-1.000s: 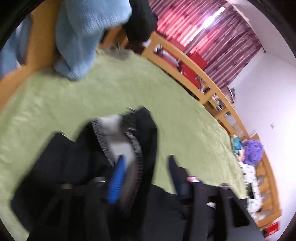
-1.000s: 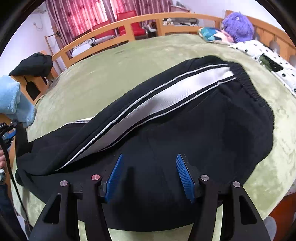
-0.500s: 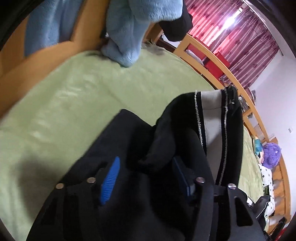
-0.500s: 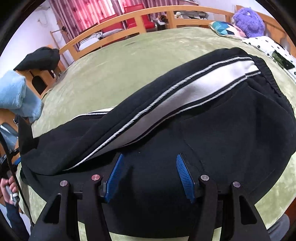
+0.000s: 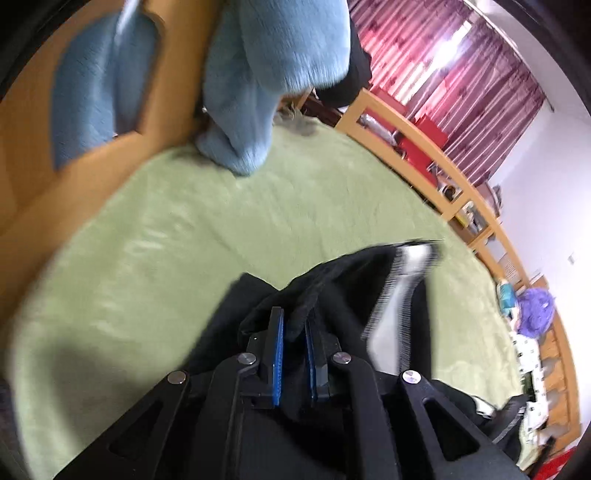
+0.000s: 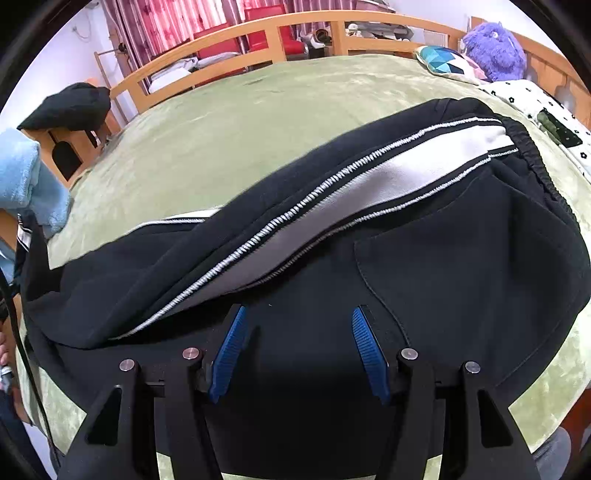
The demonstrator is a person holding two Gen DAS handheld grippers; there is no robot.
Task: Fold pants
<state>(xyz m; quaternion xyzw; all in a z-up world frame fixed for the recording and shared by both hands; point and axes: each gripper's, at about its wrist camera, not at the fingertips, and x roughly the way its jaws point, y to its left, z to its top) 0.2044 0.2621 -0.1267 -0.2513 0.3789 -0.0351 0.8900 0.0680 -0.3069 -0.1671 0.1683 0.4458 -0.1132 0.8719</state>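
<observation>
Left tongs [image 5: 293, 332]: jaws have just closed and now clamp a fold of the black track pants [image 6: 461, 266]. Right tongs [image 6: 299, 343]: jaws apart above the fabric. The pants lie across the green bed cover [image 6: 258, 122]. Beyond, a blue fleece blanket [image 5: 266, 74] hangs over the wooden bed rail [image 6: 273, 26].

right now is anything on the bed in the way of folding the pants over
Nothing visible. The left gripper is shut on a fold of the black pants, and the green bedcover beyond them lies bare; the blue blanket hangs at its far edge.
</observation>
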